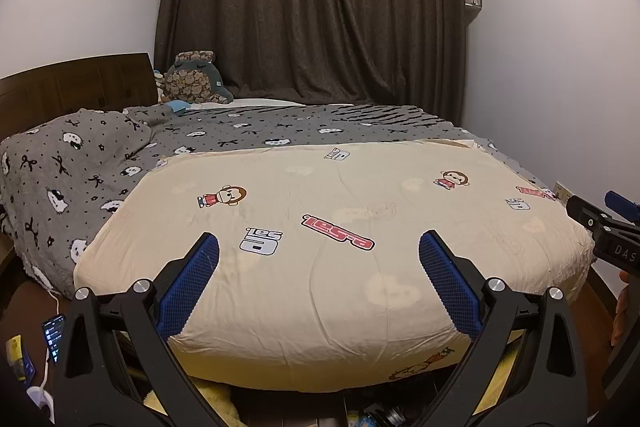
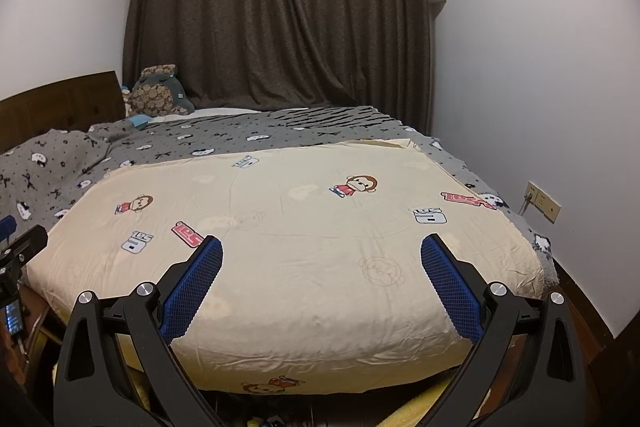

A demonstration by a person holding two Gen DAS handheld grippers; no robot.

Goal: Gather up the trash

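Note:
My left gripper (image 1: 319,243) is open and empty, held over the foot of a bed. My right gripper (image 2: 321,245) is also open and empty, beside it to the right; its tip shows at the right edge of the left wrist view (image 1: 600,217). Both point at a cream quilt with cartoon monkeys (image 1: 320,219), which also fills the right wrist view (image 2: 304,235). No trash lies on the quilt. Small objects sit on the floor under the bed's foot (image 1: 384,417), too dark to identify.
A grey patterned blanket (image 1: 80,163) covers the left and far side of the bed. A plush toy (image 1: 192,79) sits by the wooden headboard (image 1: 76,83). Dark curtains (image 1: 312,7) hang behind. A phone (image 1: 54,335) lies at lower left. A wall socket (image 2: 542,201) is at right.

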